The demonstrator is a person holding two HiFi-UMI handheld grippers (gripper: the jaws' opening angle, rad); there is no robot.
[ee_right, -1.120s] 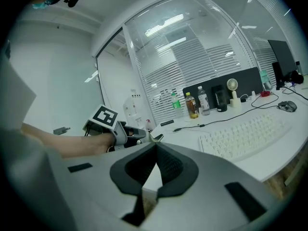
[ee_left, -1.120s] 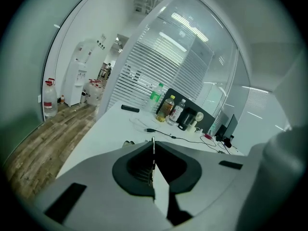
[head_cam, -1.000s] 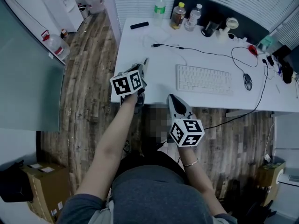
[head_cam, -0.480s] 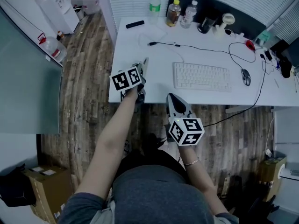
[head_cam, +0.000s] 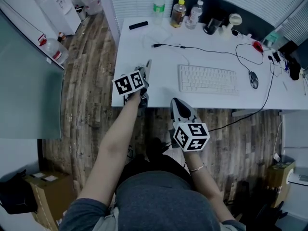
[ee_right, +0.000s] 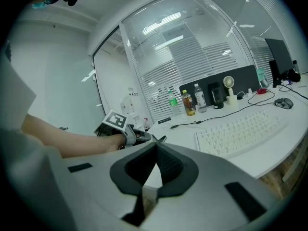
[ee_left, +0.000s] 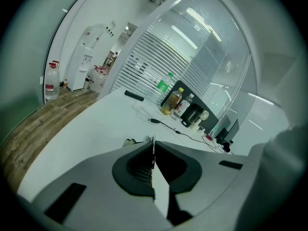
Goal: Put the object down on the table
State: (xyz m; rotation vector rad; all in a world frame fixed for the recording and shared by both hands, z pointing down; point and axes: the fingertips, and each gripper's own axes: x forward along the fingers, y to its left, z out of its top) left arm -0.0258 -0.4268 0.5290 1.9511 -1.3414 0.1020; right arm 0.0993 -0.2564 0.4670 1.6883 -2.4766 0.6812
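My left gripper [head_cam: 148, 64] hovers over the left front corner of the white table [head_cam: 163, 66]. Its jaws are pressed together. In the left gripper view a small pale object [ee_left: 130, 142] pokes out at the tips of the left gripper [ee_left: 153, 139]; most of it is hidden behind the jaw. My right gripper [head_cam: 176, 101] is off the table's front edge, above the wooden floor, shut with nothing in it. The right gripper view shows the right gripper [ee_right: 155, 144] pointing at the left one [ee_right: 144, 137] and the arm that holds it.
A white keyboard [head_cam: 208, 79] lies mid-table with a mouse [head_cam: 253, 80] to its right and a black cable [head_cam: 202, 48] behind it. Bottles [head_cam: 179, 13], a dark remote [head_cam: 138, 25] and a small fan [head_cam: 235, 19] line the far edge. Water jugs [head_cam: 50, 48] stand on the floor at left.
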